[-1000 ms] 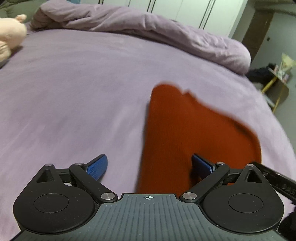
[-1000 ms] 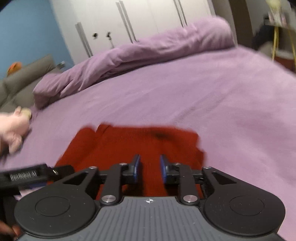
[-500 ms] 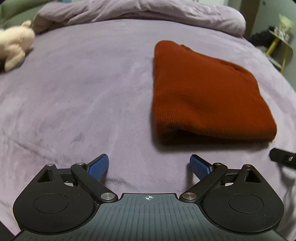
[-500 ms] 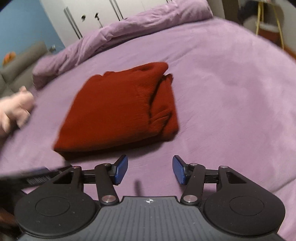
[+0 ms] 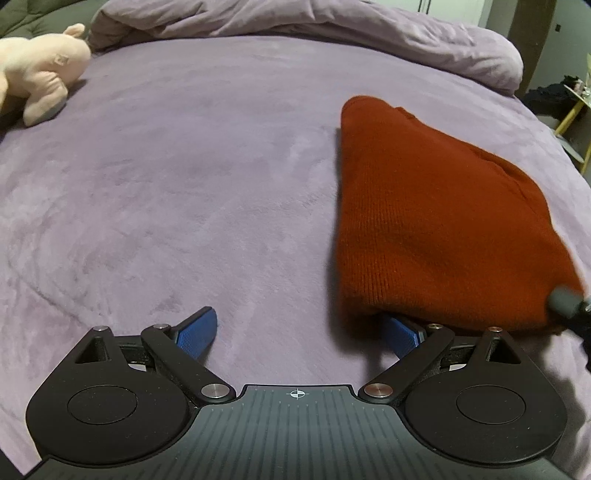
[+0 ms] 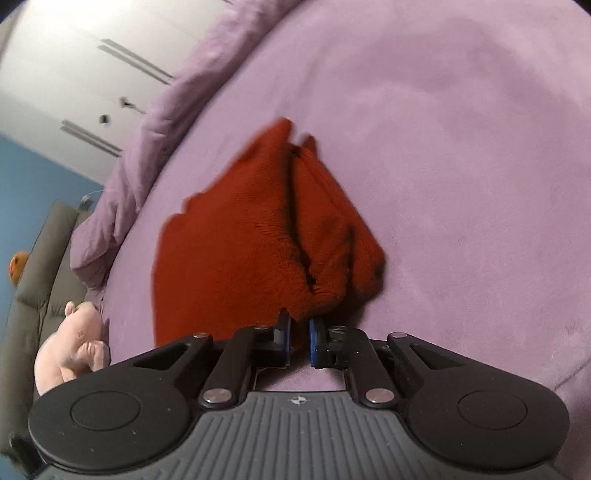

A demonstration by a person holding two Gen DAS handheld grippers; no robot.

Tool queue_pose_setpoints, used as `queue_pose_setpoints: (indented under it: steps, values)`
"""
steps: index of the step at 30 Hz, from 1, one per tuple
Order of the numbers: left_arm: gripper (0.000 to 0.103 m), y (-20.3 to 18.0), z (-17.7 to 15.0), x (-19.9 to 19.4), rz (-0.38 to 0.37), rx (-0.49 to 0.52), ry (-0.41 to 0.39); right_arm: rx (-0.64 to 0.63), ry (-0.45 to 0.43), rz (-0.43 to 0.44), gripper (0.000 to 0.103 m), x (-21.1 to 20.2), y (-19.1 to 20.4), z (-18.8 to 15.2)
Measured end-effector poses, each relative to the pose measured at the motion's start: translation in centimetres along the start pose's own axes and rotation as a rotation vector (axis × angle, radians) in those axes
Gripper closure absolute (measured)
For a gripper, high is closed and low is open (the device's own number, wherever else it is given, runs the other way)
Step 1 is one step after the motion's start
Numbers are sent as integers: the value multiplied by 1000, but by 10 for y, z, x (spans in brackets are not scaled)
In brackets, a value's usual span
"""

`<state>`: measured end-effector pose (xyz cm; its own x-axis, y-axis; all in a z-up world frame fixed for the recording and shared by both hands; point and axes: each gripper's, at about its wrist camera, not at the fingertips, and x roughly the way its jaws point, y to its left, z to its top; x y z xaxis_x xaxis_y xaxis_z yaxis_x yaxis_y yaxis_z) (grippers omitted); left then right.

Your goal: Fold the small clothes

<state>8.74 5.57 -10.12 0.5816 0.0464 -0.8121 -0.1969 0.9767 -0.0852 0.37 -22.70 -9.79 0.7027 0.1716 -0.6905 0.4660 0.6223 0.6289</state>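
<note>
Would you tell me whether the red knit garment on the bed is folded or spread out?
Folded: the red knit garment lies as a compact stack, with layered edges and a fold crease visible.

A wide bed [image 5: 221, 177] has a purple cover, with a duvet [image 5: 332, 26] of the same colour bunched at its far side. Behind stand white wardrobe doors [image 6: 74, 74], a blue wall [image 6: 33, 177] and a grey sofa [image 6: 40, 266].

We cannot see the tip of the left claw's [image 5: 297, 334] right finger [image 5: 400, 334]; the red sweater [image 5: 436, 221] covers it.
</note>
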Motion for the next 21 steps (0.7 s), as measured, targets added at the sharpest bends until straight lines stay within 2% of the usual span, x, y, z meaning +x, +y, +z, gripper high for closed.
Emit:
queue_pose_setpoints:
  steps: [1,2,3,4,5,6,9,16,19,21]
  values:
    - [4,1,1,0,2,-3,3,32,-7,77,96,-4,-3,0]
    - [4,2,1,1,-4,-7,6,118,-6,200,96,-6,-14,1]
    - [4,3,1,2,-10,-12,11,180,-7,236,96,-7,-23,2]
    - [4,3,1,3,-13,-15,17,171,-11,149,96,-7,-27,5]
    - [4,2,1,3,-8,-11,20,99,-4,41,96,-4,-25,7]
    - [4,2,0,3,-5,-4,15,37,6,-2,96,0,-23,6]
    - [3,4,0,3,-8,0,15,-16,-8,-17,96,2,-16,0]
    - [3,6,3,2,-9,-1,25,-285,-22,-121,94,5,11,-3]
    - [3,8,2,-1,15,12,26,-416,-40,-205,88,5,26,-8]
    - [4,9,-2,-7,77,51,5,-486,-54,-283,75,2,35,-12]
